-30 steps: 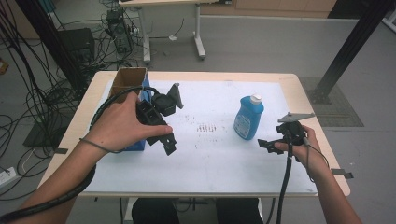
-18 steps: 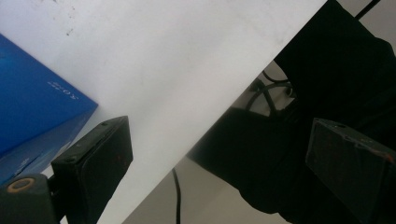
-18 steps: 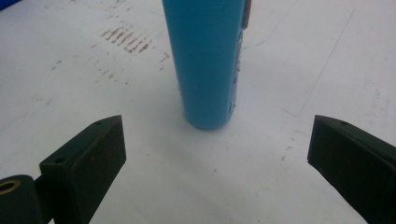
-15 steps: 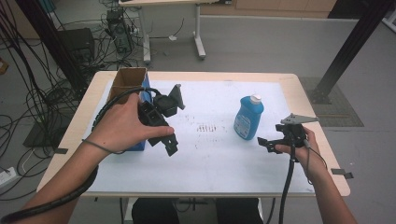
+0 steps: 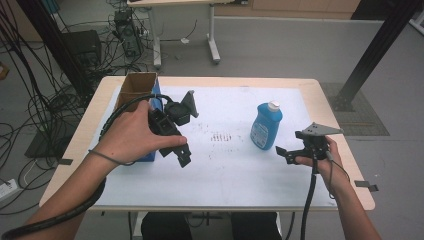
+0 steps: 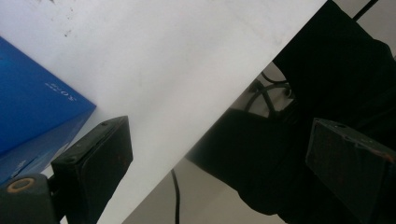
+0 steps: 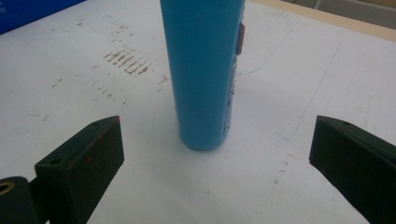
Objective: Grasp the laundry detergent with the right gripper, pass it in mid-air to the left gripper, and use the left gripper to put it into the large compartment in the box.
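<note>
Two grippers show in the high view: the left gripper [image 5: 184,131] at centre left beside a blue box [image 5: 148,154], the right gripper [image 5: 291,151] at lower right, just beside the upright blue bottle [image 5: 265,126] on the white table [image 5: 230,175].

Left gripper view: jaws spread, nothing between them; the box fills the left edge, cut off.

Right gripper view: jaws spread wide, the bottle standing ahead between them, untouched, its top cut off.

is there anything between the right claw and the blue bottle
No. In the right gripper view, the blue bottle stands upright ahead of the open right claw, with nothing but bare white table cover between them. The high view shows the same gap.
</note>
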A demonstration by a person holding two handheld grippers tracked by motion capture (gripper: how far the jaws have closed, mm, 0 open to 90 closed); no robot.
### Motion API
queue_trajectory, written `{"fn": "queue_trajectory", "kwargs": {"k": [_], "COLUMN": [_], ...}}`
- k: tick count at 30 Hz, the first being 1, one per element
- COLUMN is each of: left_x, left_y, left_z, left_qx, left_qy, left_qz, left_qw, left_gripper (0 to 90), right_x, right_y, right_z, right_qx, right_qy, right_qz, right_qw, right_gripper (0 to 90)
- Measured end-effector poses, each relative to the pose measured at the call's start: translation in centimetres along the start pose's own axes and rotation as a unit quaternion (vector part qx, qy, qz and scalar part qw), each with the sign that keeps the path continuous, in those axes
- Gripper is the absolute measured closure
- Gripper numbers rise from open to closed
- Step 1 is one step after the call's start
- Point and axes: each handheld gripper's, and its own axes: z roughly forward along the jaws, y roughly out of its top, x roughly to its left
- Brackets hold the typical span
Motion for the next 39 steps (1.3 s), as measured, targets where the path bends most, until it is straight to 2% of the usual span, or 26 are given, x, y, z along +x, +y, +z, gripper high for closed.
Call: {"fn": "queue_trajectory", "kwargs": {"k": [23,39], "left_x": [-0.2,-0.4], "left_y": [0.0,0.4], "left_z": [0.1,0.3], "left_qx": [-0.002,0.007], "left_qy": [0.002,0.005], "left_qz": [-0.002,0.000], "left_qw": [1.0000,1.0000], "left_gripper": [7.4,7.5], "right_x": [0.1,0.0], "right_y": [-1.5,-1.9], "right_z": [0.4,0.5], "right_qx": [-0.037,-0.041], "right_qy": [0.007,0.008], "right_qz": [0.011,0.017], "right_qw": [0.9992,0.9990], "right_gripper": [2.5,2.4]}}
